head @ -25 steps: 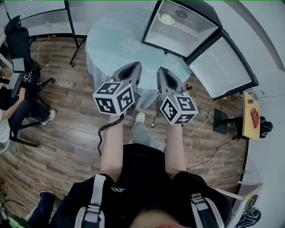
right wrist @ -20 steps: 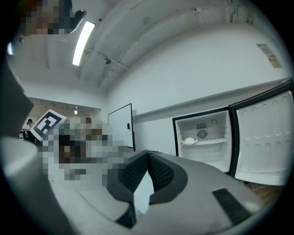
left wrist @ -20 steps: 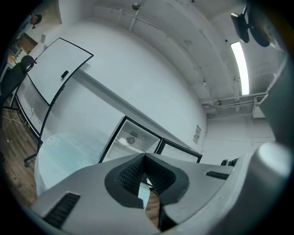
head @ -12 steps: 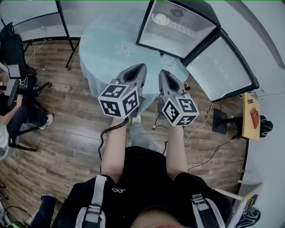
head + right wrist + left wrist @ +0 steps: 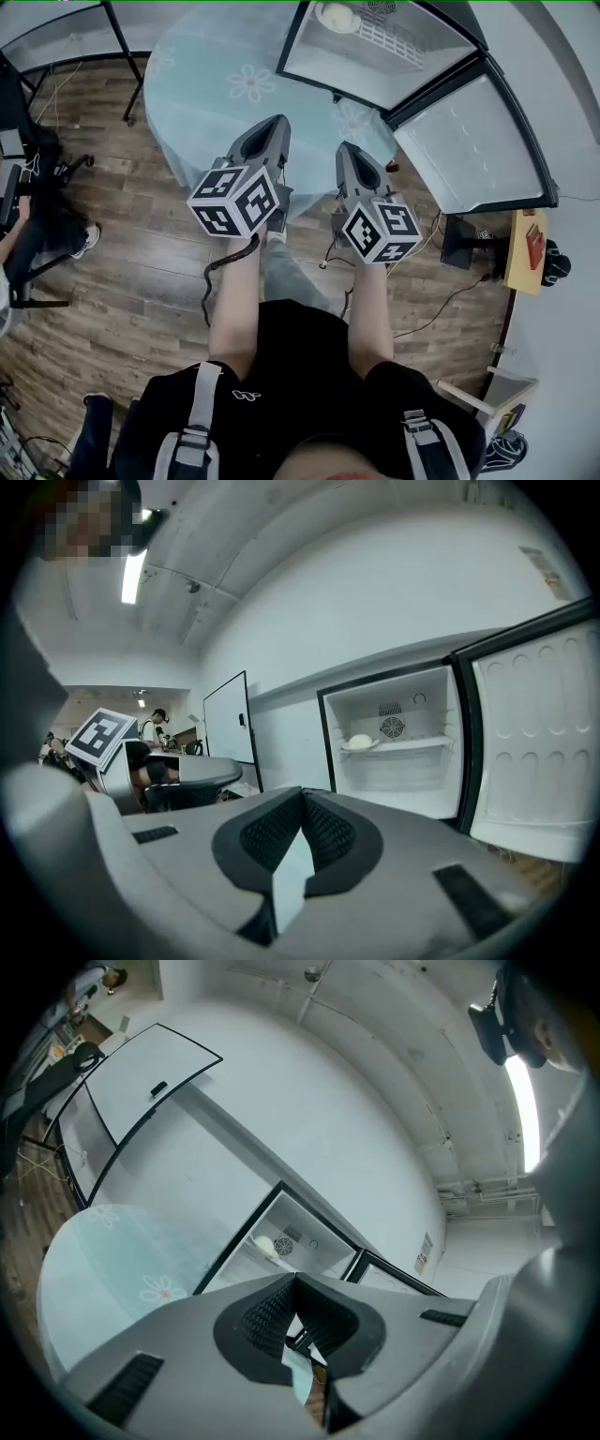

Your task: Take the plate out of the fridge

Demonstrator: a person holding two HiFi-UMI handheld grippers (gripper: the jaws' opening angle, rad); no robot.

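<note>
1. Head view to start: the fridge (image 5: pixel 370 56) stands wide open ahead of you, a touch to your right. Its door (image 5: pixel 473 141) is swung out to the right, so the cavity faces you.
2. Between you and it lies the round table (image 5: pixel 225 84) in its flowered cloth. The near edge runs just under both gripper tips, and the fridge sits at its far right side.
3. Your left gripper (image 5: pixel 272 129) and right gripper (image 5: pixel 349 157) hang side by side, both aimed forward. Each one has its jaws pressed together on nothing at all, and each gripper view shows the pads meeting with only background behind.
4. Now the plate (image 5: pixel 361 743): it lies flat on the upper shelf (image 5: pixel 408 746), towards the left of the cavity, rim edge-on to you. In the right gripper view it sits ahead, above and slightly right of the jaw line, well apart from the tips. My call is that your right gripper has the straighter run. It'll want its jaws parted and brought level with that rim before it goes in.
</note>
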